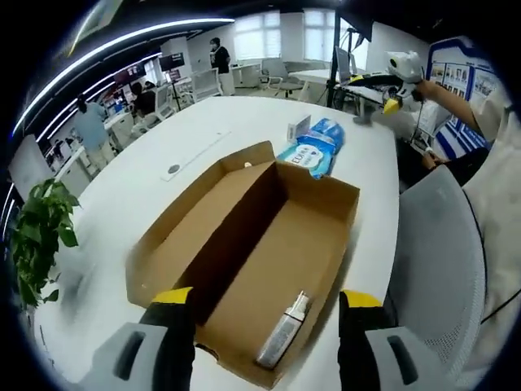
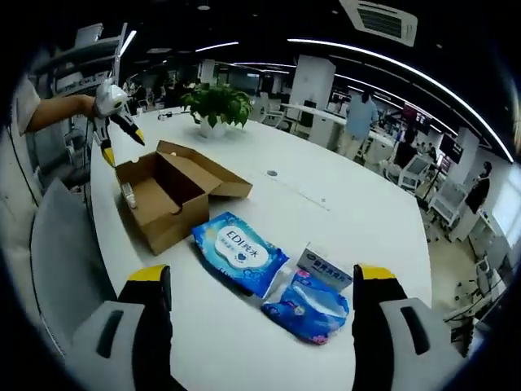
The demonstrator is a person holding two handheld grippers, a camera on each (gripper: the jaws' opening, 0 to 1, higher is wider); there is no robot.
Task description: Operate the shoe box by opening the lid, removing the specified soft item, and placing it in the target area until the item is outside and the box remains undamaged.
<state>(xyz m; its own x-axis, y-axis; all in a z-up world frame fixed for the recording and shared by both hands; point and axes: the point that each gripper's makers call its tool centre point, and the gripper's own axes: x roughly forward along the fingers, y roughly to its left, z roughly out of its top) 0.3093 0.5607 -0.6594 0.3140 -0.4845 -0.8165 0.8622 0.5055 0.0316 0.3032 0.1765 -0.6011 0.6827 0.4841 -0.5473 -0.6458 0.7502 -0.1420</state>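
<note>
- A brown cardboard shoe box (image 1: 269,252) lies open on the white table (image 1: 155,142), its lid flap (image 1: 195,224) folded out flat to one side; the right gripper view shows the same box (image 2: 167,195) near the table's edge.
- Inside the box, against one end wall, rests a small clear spray bottle with a pale cap (image 1: 282,332) (it also shows at the box's far corner (image 2: 129,194)).
- The soft item, a blue plastic pack of wet wipes with a white label (image 2: 240,251), lies on the table outside the box, just beside its short end; in the left gripper view it sits beyond the far end (image 1: 313,149).
- Next to it lie a smaller blue crinkled pouch (image 2: 308,305) and a small white card box (image 2: 324,267).
- The left gripper (image 1: 269,342) hangs over the near end of the box, jaws spread wide and gripping nothing.
- The right gripper (image 2: 259,314) hovers above the wipes, jaws wide apart and empty.
- A potted green plant (image 2: 216,106) stands further along the table.
</note>
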